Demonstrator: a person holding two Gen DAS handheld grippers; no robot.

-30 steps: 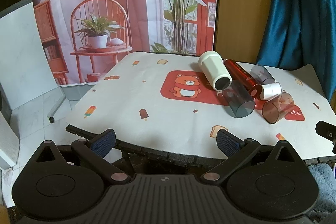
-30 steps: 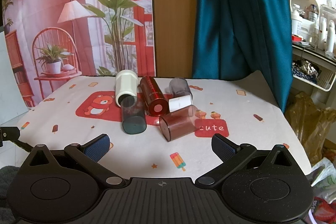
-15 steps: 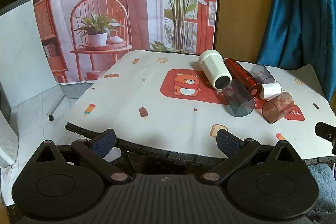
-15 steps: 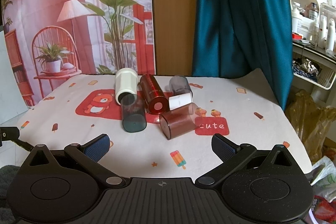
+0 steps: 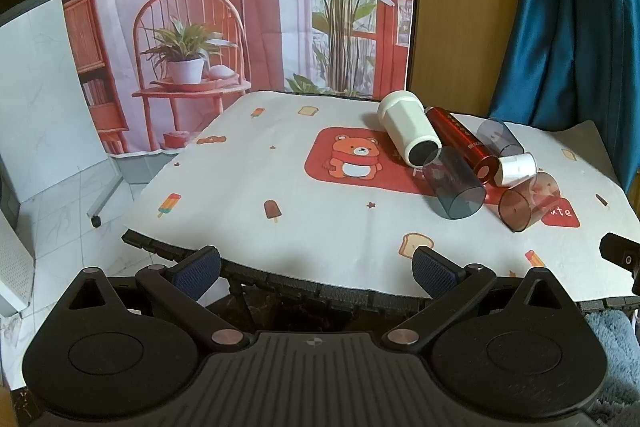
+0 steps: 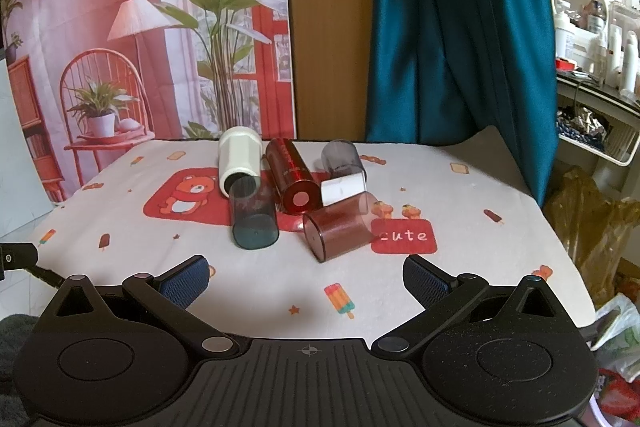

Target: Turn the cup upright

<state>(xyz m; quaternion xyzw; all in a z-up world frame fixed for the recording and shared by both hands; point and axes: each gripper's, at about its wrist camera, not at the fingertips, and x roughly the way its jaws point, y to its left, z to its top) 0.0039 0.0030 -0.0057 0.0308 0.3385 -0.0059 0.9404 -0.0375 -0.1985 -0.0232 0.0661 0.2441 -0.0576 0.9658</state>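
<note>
Both grippers, left gripper (image 5: 316,265) and right gripper (image 6: 306,273): matte black ribbed bodies, round discs, silver pivot screws, blue textured fingertip pads (image 5: 434,269).

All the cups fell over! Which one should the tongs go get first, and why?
Probably move the right tongs, now open and empty, forward to the brown see-through cup. It lies on its side nearest them, at the front of the pile, with nothing resting on it, so it looks easiest to stand up.
</note>
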